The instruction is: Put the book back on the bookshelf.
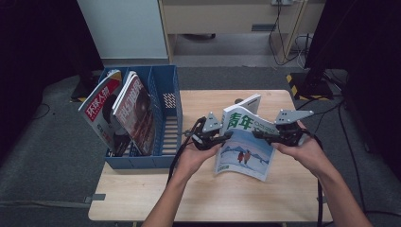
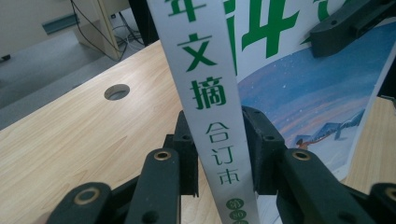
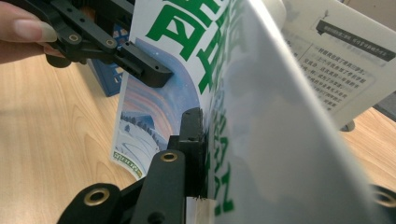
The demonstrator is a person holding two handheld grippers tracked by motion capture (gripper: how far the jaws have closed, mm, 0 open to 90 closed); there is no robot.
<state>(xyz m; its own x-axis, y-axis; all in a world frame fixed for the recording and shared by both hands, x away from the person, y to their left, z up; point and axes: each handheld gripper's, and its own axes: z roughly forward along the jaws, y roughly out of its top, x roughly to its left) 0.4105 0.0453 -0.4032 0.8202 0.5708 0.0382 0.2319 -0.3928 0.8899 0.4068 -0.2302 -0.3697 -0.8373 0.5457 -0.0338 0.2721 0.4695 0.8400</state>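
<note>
Two magazines (image 1: 124,111) in rack (image 1: 166,85) beside gripper-held magazine (image 1: 246,146)

Illumination in the high view is uneven: the table (image 1: 203,194) is moderately lit from above, while the areas left and right of it fall into near-black. Soft shadows lie on the wood beneath the magazine (image 1: 246,146). Overall exposure is dim, with slight softness. In the left gripper view, the magazine's spine is sharp; the jaws nearest the lens are blurred. In the right gripper view, the nearest pale page is out of focus and washed with mild glare.
</note>
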